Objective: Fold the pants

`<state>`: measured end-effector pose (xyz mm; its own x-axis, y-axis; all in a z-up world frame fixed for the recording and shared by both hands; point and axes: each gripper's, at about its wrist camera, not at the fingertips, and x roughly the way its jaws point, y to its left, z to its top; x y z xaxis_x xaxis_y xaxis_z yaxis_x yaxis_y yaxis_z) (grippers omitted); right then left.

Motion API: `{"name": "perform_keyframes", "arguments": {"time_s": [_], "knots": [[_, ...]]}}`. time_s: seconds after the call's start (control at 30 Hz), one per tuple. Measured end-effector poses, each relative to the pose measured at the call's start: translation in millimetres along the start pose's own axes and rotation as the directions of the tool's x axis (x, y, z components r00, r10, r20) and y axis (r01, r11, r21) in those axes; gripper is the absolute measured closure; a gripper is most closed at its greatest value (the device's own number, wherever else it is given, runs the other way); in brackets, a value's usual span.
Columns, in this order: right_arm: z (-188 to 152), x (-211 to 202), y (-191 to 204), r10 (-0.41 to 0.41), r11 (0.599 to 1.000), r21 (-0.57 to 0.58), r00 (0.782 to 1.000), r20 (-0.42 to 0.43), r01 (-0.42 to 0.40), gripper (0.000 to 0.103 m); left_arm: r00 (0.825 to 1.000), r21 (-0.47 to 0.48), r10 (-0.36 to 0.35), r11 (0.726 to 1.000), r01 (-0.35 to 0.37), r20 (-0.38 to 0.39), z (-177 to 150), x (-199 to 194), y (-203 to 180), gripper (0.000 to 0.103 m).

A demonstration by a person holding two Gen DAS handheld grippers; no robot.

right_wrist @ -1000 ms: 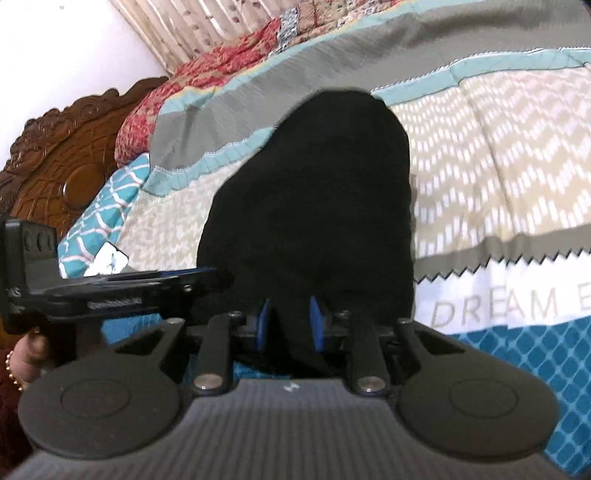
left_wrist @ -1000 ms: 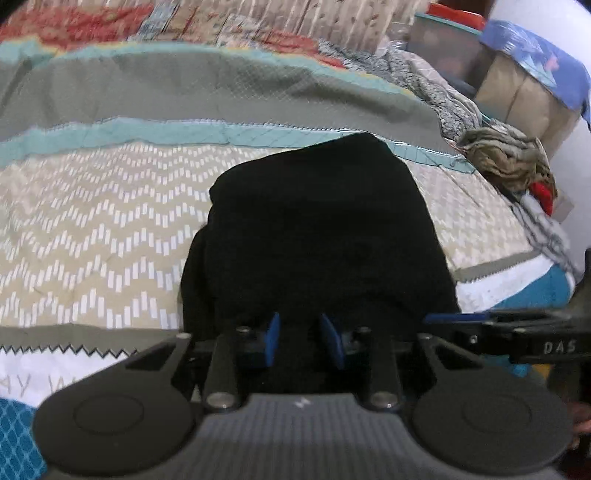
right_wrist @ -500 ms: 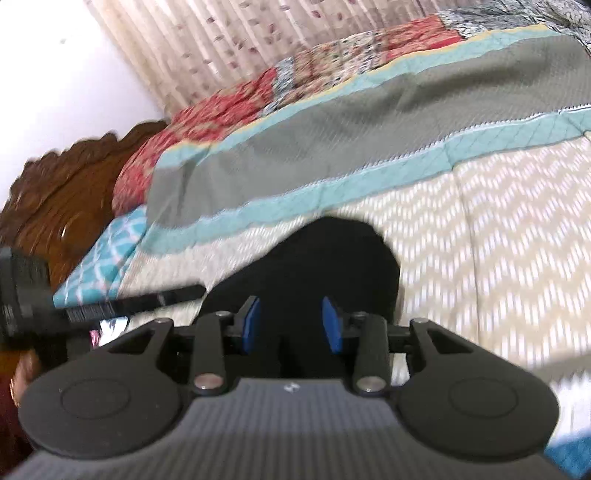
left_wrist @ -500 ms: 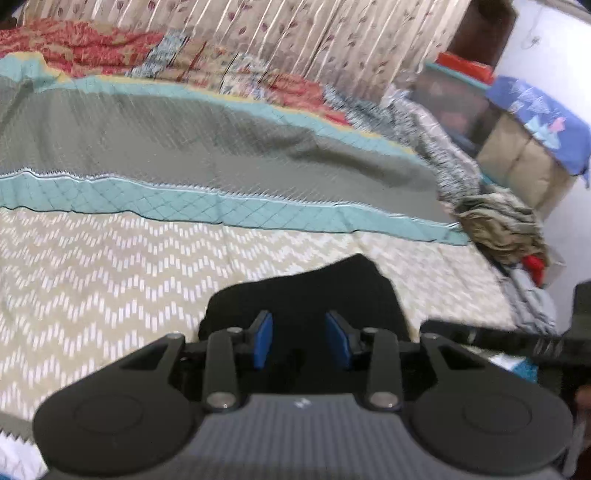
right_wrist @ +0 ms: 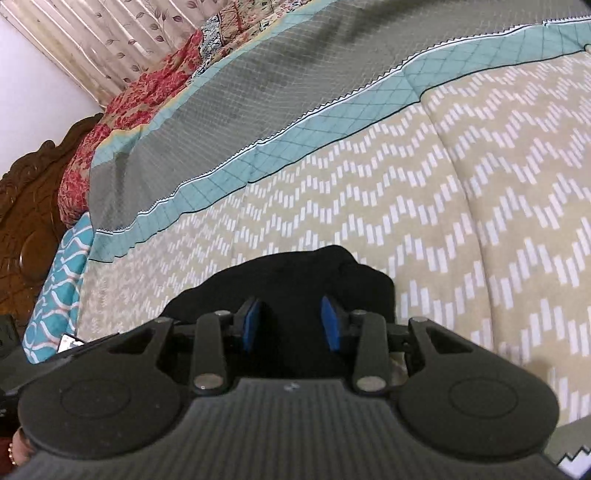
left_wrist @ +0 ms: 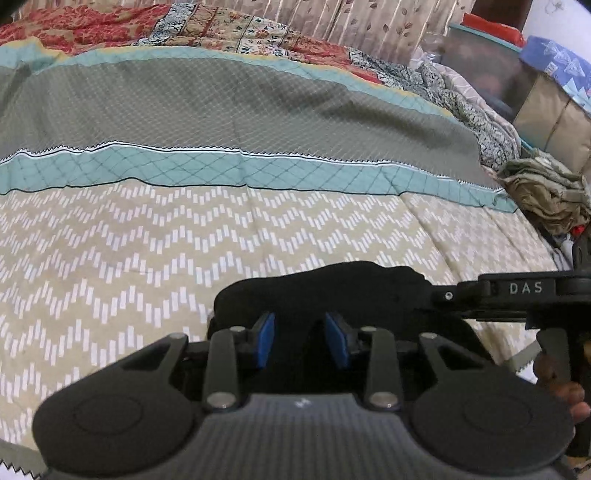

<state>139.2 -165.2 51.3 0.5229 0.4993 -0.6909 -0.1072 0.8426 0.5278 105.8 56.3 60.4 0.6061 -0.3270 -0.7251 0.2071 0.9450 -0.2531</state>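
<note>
The black pants [left_wrist: 325, 291] lie bunched on the bed [left_wrist: 147, 236] just ahead of each hand-held gripper [left_wrist: 301, 341], jaws apart, seemingly gripping nothing. Soft, light, floppy cloth; pinch a folded edge.

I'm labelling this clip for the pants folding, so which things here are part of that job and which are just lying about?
Part of the job:
- black pants, folded small on the bedspread
- left gripper, jaws apart over the pants
- right gripper, jaws apart over the pants

Lying about:
- crumpled olive clothes at the bed's edge
- red patterned quilt
- carved wooden headboard
</note>
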Motion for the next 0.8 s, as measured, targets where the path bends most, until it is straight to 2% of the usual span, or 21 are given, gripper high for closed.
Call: {"name": "perform_keyframes", "arguments": {"time_s": [0.07,0.1,0.13,0.17,0.2,0.23,0.3,0.4,0.5,0.7,0.8], "knots": [[3,-13,2,0.016,1.000,0.001,1.000,0.021,-0.016,0.060,1.000,-0.026,-0.020,0.999,0.021,0.016,4,-12,3,0.068],[3,-26,2,0.033,0.999,0.007,0.998,0.056,-0.033,0.048,0.999,-0.040,-0.032,0.999,0.033,0.039,4,-23,7,0.057],[2,-37,2,0.051,0.999,0.014,0.995,0.089,-0.052,0.041,0.997,-0.049,-0.029,0.998,0.032,0.070,3,-34,11,0.040],[-3,-49,-1,0.068,0.997,0.020,0.990,0.124,-0.072,0.030,0.995,-0.060,-0.011,0.998,0.018,0.103,0,-46,16,0.033],[-9,-62,-5,0.084,0.996,0.027,0.984,0.158,-0.089,0.024,0.992,-0.074,0.007,0.997,0.002,0.129,-4,-55,22,0.022],[-18,-72,-11,0.094,0.994,0.034,0.980,0.177,-0.102,0.023,0.991,-0.098,0.015,0.995,-0.002,0.130,-10,-61,30,0.016],[-38,-85,-23,0.097,0.992,0.066,0.980,0.171,-0.110,0.020,0.996,-0.162,-0.003,0.987,0.016,0.084,-20,-63,45,0.013],[-66,-91,-37,0.119,0.982,0.132,0.985,0.125,-0.135,0.020,0.999,-0.258,-0.031,0.966,0.028,-0.007,-36,-58,57,0.004],[-88,-95,-41,0.177,0.965,0.178,0.980,0.094,-0.191,0.019,0.998,-0.317,-0.047,0.948,0.032,-0.040,-51,-56,56,0.002],[-102,-81,-29,0.178,0.969,0.179,0.984,-0.025,-0.171,0.019,0.996,-0.254,0.031,0.966,-0.051,-0.083,-68,-55,33,0.001],[-107,-76,-30,0.165,0.970,0.182,0.986,-0.019,-0.158,0.017,0.993,-0.262,0.056,0.962,-0.082,-0.105,-70,-51,31,0.000]]}}
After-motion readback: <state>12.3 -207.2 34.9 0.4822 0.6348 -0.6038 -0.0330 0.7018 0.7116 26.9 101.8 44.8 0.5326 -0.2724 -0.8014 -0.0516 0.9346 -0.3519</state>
